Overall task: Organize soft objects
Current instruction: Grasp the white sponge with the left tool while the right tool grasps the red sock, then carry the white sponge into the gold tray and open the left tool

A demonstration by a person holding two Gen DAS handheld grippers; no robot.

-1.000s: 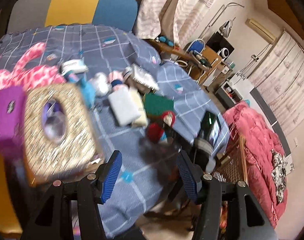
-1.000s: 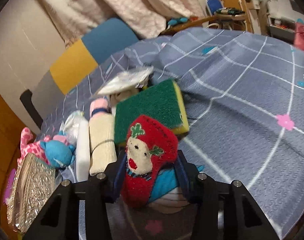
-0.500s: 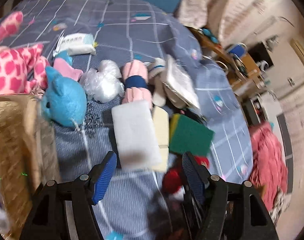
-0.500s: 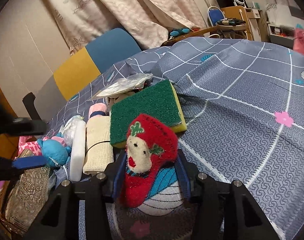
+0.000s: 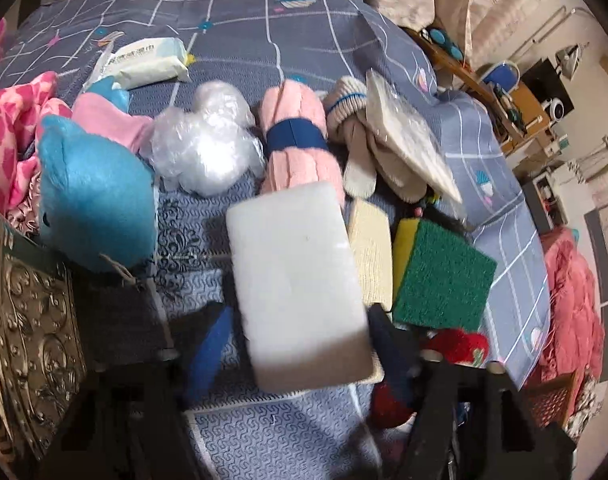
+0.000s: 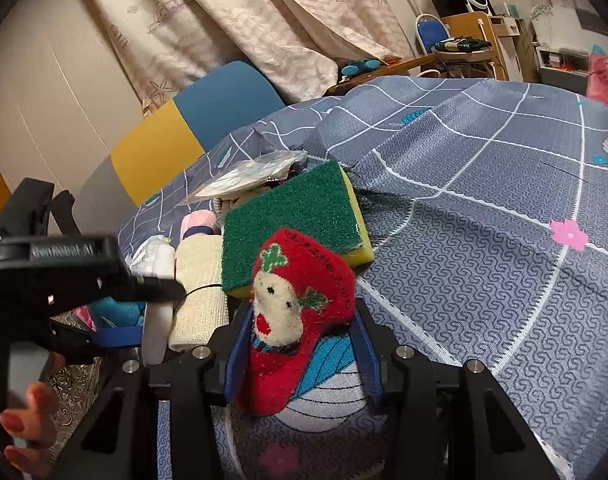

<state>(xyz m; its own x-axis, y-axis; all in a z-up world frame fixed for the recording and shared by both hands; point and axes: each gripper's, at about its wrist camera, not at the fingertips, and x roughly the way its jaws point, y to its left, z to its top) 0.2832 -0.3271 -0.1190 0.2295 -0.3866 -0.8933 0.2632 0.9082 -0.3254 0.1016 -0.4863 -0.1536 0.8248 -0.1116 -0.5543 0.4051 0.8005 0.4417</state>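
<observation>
grey-blue grid bedspread (image 5: 264,32) covered the whole work surface, cluttered room behind it. landmark was the white foam block (image 5: 300,292).

left gripper (image 5: 300,344) straddled the near end of the white foam block, blue pad on each side, jaws had just been closing in from wide; pads looked near the block's sides but contact could not be confirmed, so not yet a firm hold. likely step: pinch this block and lift it out. best done by squeezing evenly on the long sides, going gently since foam dents, then lifting straight up.

right gripper (image 6: 300,344) sat just right of the block's near end, jaws half-closed and clamped on a red knit sock (image 6: 296,312) with a face on it.

obstacles: a beige loofah pad (image 5: 370,256) touched the block's right side, and the right finger had to slip between the two. green scrub sponge (image 5: 444,276) lay just beyond the loofah, to the right. left of the block, a gold embossed box (image 5: 32,344) and a blue plush toy (image 5: 92,200) stood close but apart.

beyond the block's far end: pink rolled towel (image 5: 296,140) touching it, clear plastic wad (image 5: 208,144), knit gloves (image 5: 360,148) under a bagged flat pack (image 5: 408,136). farthest, a wet wipes pack (image 5: 148,60).
</observation>
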